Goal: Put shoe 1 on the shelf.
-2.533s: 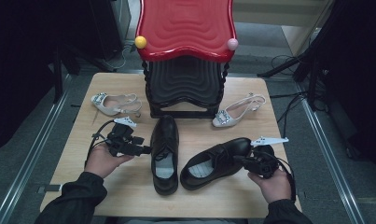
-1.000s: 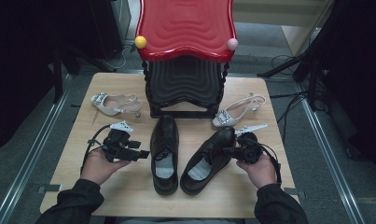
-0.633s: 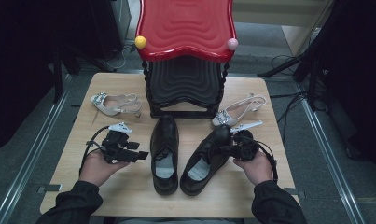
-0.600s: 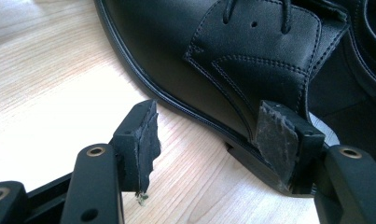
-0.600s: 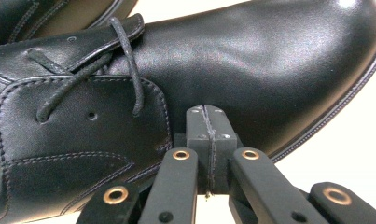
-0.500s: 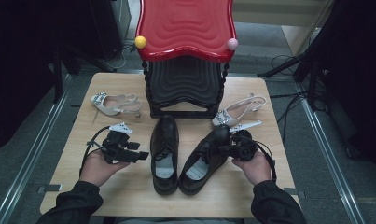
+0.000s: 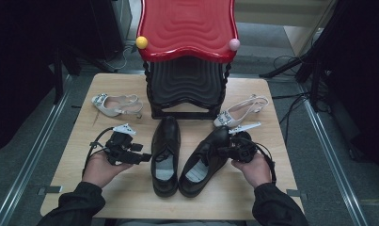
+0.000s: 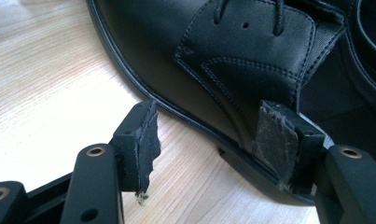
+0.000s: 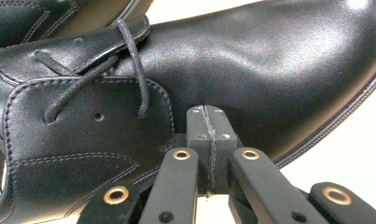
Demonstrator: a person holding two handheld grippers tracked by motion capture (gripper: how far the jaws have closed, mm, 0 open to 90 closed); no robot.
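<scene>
On the pale wood-grain bench (image 7: 130,202) two black lace-up leather shoes lie side by side near the person's edge. The left black shoe (image 7: 165,155) points straight to 12 o'clock, its grey insole showing. The right black shoe (image 7: 203,160) is angled with its toe toward 1 o'clock, and its heel nearly meets the other shoe's heel.

The right claw (image 7: 229,149) is pressed against that shoe's outer side from 3 o'clock. In the right gripper view its two black jaws are shut flat together, with nothing between them, and their tips butt against the glossy leather just below the lacing. Stitched seams, an eyelet hole and a round waxed lace are clear there, but the shoe's toe and heel are cut off by the frame.

The left claw (image 7: 144,157) sits at 9 o'clock of the left shoe. In the left gripper view its jaws are spread apart with torn, ragged rubber pads. The sole's welted edge crosses the gap between them, but whether either pad touches the shoe is hard to tell.

At 12 o'clock stands a red, wavy-topped stool (image 7: 187,28) on a dark ribbed base, with a yellow ball (image 7: 141,42) and a pink ball (image 7: 234,44) at its corners. A beige slingback shoe (image 7: 115,104) lies at 10 o'clock and a second beige slingback (image 7: 239,112) at 2 o'clock. Their buckle details are too small to make out.
</scene>
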